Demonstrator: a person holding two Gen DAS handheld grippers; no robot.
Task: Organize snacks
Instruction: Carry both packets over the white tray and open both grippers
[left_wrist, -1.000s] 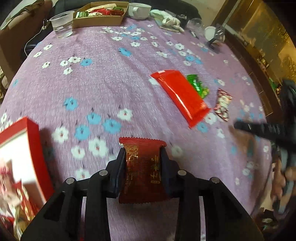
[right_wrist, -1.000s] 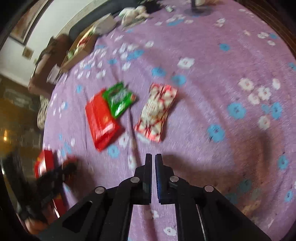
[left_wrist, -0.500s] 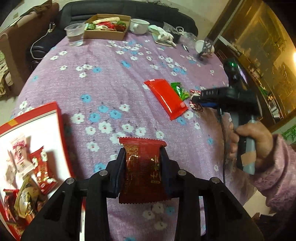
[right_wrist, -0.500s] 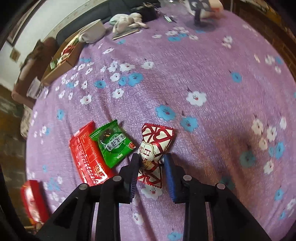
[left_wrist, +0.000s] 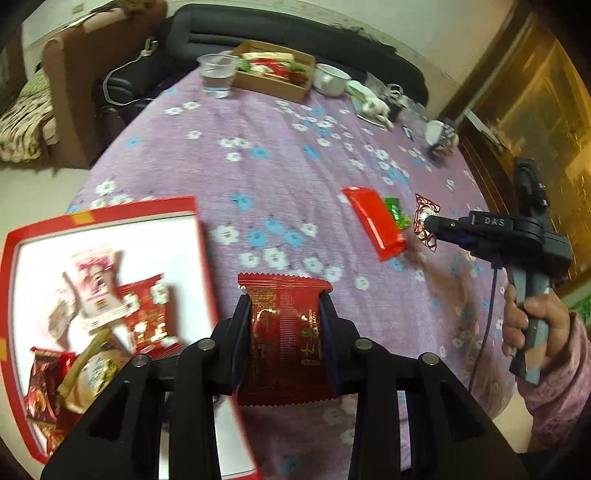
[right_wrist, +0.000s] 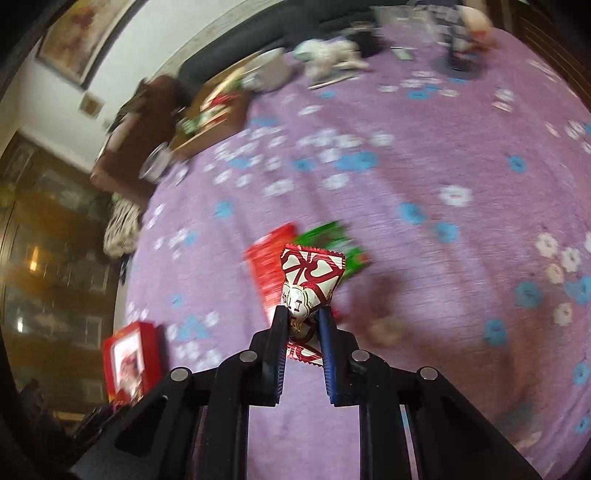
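My left gripper (left_wrist: 284, 306) is shut on a dark red snack packet (left_wrist: 284, 332) and holds it above the purple flowered tablecloth, just right of the red-rimmed white box (left_wrist: 107, 225) that holds several snacks. My right gripper (right_wrist: 301, 314) is shut on a red-and-white candy packet (right_wrist: 310, 273), lifted off the cloth; it also shows in the left wrist view (left_wrist: 424, 218). A long red packet (left_wrist: 373, 221) and a small green packet (left_wrist: 397, 212) lie on the cloth beside it; they also show in the right wrist view, red packet (right_wrist: 267, 266), green packet (right_wrist: 332, 240).
At the table's far side stand a clear plastic cup (left_wrist: 218, 74), a brown cardboard box of snacks (left_wrist: 273, 74), a white cup (left_wrist: 330, 79) and small clutter. A brown sofa and a dark couch lie beyond the table. The red box also shows in the right wrist view (right_wrist: 129, 358).
My left gripper has carried the dark red packet left, toward the box, which now fills more of the view. My right gripper closed on the red-and-white candy and raised it.
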